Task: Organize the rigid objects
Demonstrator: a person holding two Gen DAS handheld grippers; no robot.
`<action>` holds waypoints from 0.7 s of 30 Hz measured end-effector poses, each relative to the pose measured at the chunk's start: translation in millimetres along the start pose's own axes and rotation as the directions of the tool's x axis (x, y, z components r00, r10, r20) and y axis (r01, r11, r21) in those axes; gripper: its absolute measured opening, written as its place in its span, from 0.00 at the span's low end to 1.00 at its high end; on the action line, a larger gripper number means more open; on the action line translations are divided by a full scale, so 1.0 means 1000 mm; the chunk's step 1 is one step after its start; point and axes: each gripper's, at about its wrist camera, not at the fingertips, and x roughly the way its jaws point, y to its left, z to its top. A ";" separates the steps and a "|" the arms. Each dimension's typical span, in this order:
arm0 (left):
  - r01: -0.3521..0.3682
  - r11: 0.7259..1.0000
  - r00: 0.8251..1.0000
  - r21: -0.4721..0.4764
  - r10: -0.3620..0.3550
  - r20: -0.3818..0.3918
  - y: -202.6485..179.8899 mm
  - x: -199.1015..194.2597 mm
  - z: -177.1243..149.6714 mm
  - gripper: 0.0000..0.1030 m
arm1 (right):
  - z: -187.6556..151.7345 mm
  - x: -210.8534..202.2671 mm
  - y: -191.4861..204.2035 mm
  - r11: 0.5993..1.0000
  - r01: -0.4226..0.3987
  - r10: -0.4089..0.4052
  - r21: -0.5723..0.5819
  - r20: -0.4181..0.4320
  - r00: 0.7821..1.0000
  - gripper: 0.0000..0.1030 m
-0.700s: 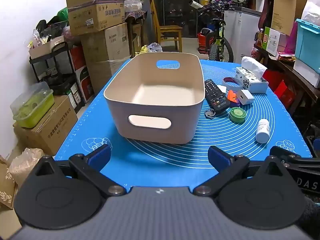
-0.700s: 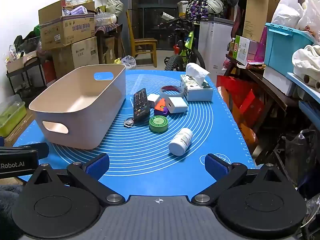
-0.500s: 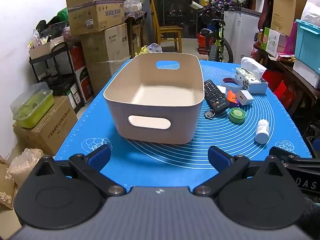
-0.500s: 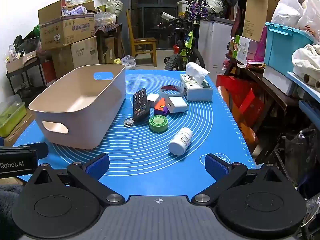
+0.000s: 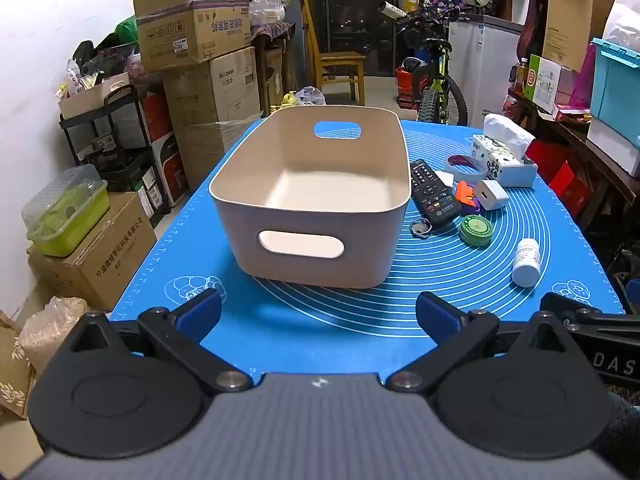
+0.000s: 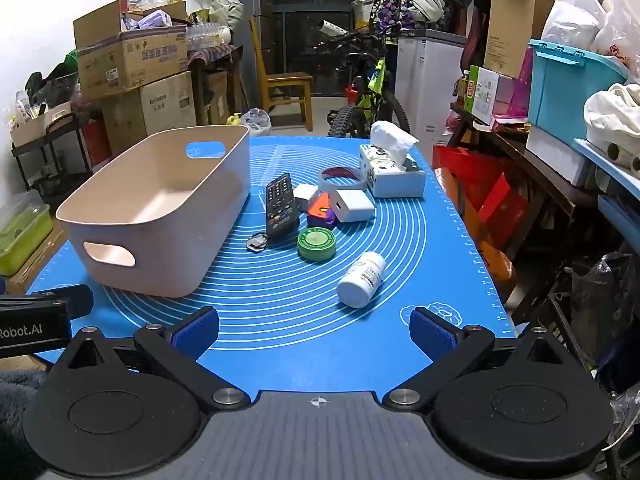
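Hovering at the mat's (image 6: 280,344) near edge, both grippers, left (image 5: 318,314) and right (image 6: 314,330), gape wide, empty. Risk: the bottle (image 6: 362,279), lying sideways near the right edge, may roll off if nudged; the remote (image 6: 281,205) crowds the bin (image 6: 160,220).

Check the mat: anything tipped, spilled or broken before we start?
Only the white pill bottle stands out: it lies on its side on the blue mat, near the right edge, cap on, nothing spilled. The beige bin sits upright and empty. Remote and green tin lie flat, undamaged.
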 end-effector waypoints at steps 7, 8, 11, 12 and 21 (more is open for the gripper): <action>0.002 1.000 1.000 0.005 -0.002 0.003 0.005 -0.003 -0.002 0.99 | 0.001 0.000 -0.001 1.000 -0.002 0.002 0.001 -0.001 1.000 0.98; -0.001 1.000 1.000 0.009 0.001 0.002 0.000 0.000 -0.002 0.99 | 0.001 0.000 -0.001 1.000 -0.002 0.002 0.001 0.000 1.000 0.98; -0.003 1.000 1.000 0.010 0.003 0.000 -0.001 0.000 -0.002 0.99 | 0.001 0.000 -0.001 1.000 -0.002 0.002 0.001 -0.001 1.000 0.98; -0.003 1.000 1.000 0.010 0.003 0.002 -0.001 0.000 -0.002 0.99 | 0.000 0.000 -0.001 1.000 -0.002 0.002 0.002 0.000 1.000 0.98; -0.002 1.000 1.000 0.009 0.002 0.001 -0.001 0.000 -0.002 0.99 | 0.000 0.000 -0.001 1.000 -0.002 0.002 0.001 0.000 1.000 0.98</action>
